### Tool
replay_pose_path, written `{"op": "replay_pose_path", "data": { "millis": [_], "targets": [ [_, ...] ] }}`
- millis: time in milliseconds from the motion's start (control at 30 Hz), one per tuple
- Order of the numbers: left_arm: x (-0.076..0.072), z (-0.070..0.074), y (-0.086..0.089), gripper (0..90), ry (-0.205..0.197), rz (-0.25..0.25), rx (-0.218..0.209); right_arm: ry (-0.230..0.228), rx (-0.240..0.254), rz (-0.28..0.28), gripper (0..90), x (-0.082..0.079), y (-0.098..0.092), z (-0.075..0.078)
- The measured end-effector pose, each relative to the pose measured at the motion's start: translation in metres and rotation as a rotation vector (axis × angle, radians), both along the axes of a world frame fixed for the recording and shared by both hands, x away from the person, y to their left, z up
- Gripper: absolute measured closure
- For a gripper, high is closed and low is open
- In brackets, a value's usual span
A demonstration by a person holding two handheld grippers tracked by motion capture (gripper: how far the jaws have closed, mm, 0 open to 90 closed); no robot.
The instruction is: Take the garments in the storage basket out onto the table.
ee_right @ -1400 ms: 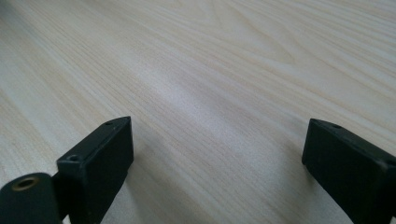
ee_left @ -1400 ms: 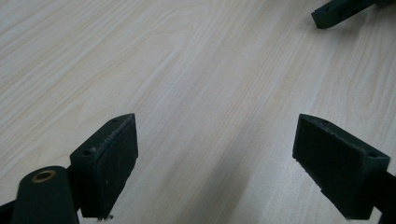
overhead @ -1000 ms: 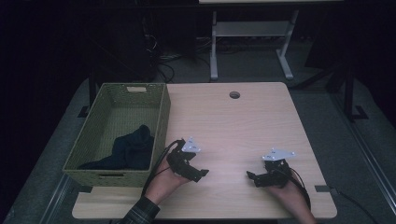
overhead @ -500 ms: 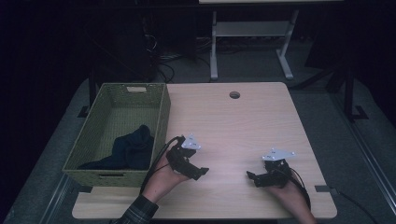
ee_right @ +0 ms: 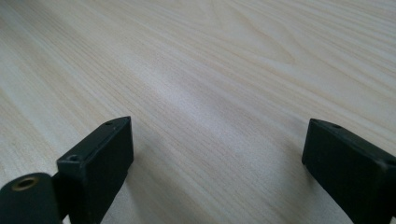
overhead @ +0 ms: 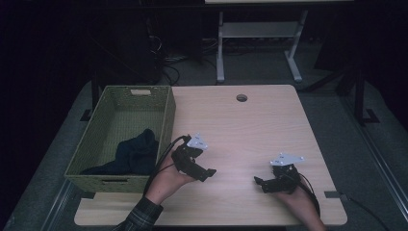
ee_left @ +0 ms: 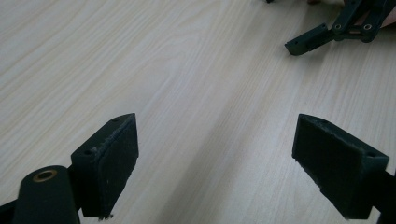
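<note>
Bench of pale wood grain, seen from the high view, with a round hole near its far edge. A woven green basket stands on the bench's left side, its right wall just beside the left hand; a dark blue cloth lies crumpled in the near half of the basket, touching its floor and near wall.

Left hand-held gripper sits low over the near-centre of the bench, just right of the basket, held by the left hand, whose plaid sleeve enters from the bottom edge. Its grey three-cornered plate faces up, and a black cable trails back along the basket wall. In the left gripper view, the left hand-held gripper is released: its two black jaws stand wide apart with only bare wood between them.

Right hand-held gripper lies near the bench's right front corner, held by the right hand, jaws pointing toward the left hand-held gripper (the two are well apart). It too carries a grey plate. In the right gripper view, the right hand-held gripper is likewise released, jaws spread with empty bench surface between. One jaw of the right hand-held gripper shows at the top right of the left gripper view.

Beyond the bench, on the dim floor, stands a white metal frame; whether the tangle beside it is cabling is hard to tell in the poor light.
</note>
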State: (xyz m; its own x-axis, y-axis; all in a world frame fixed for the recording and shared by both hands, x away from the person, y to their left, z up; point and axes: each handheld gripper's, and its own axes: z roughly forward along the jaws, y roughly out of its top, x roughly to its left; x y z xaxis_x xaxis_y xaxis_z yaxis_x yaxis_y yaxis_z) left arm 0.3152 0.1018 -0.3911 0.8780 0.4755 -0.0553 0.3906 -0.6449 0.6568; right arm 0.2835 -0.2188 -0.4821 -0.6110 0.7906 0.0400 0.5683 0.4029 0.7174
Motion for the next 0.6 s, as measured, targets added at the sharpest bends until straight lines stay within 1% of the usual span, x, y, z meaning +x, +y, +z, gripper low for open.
{"op": "replay_pose_path", "data": {
  "millis": [33, 100, 167, 200, 300, 333, 400, 433, 500, 533, 600],
  "targets": [
    [0.000, 0.002, 0.000, 14.3, 0.004, -0.002, 0.002, 0.000, 0.000, 0.000, 8.5, 0.000, 0.000, 0.000],
    [0.001, 0.003, 0.001, 14.3, 0.000, -0.007, 0.001, 0.000, 0.000, 0.000, 8.5, 0.000, 0.000, 0.000],
    [0.001, 0.005, 0.001, 14.4, 0.007, -0.005, -0.006, 0.000, -0.001, 0.001, 8.6, 0.000, 0.000, 0.000],
    [0.003, 0.007, 0.002, 14.4, 0.008, -0.014, 0.001, 0.000, 0.000, 0.000, 8.6, 0.000, 0.000, 0.000],
    [0.004, 0.008, 0.002, 14.4, 0.014, -0.015, 0.002, 0.000, 0.000, 0.000, 8.6, 0.000, 0.000, 0.000],
    [0.006, 0.009, 0.003, 14.3, 0.015, -0.020, 0.009, 0.000, -0.001, 0.000, 8.6, 0.000, 0.000, 0.000],
    [0.007, 0.011, 0.004, 14.3, 0.018, -0.017, 0.006, 0.000, -0.001, 0.000, 8.6, 0.000, 0.000, 0.000],
    [0.008, 0.012, 0.005, 14.3, 0.013, -0.019, 0.007, 0.000, 0.000, 0.002, 8.6, 0.000, 0.000, 0.000],
    [0.009, 0.014, 0.006, 14.3, 0.020, -0.013, -0.003, -0.001, 0.000, 0.006, 8.6, 0.000, -0.001, 0.000],
    [0.010, 0.016, 0.007, 14.3, 0.019, -0.022, 0.005, -0.001, -0.003, 0.007, 8.6, 0.000, -0.001, 0.000],
    [0.011, 0.017, 0.008, 14.3, 0.020, -0.023, 0.005, 0.001, 0.000, 0.005, 8.6, 0.000, -0.001, 0.000]
  ]
}}
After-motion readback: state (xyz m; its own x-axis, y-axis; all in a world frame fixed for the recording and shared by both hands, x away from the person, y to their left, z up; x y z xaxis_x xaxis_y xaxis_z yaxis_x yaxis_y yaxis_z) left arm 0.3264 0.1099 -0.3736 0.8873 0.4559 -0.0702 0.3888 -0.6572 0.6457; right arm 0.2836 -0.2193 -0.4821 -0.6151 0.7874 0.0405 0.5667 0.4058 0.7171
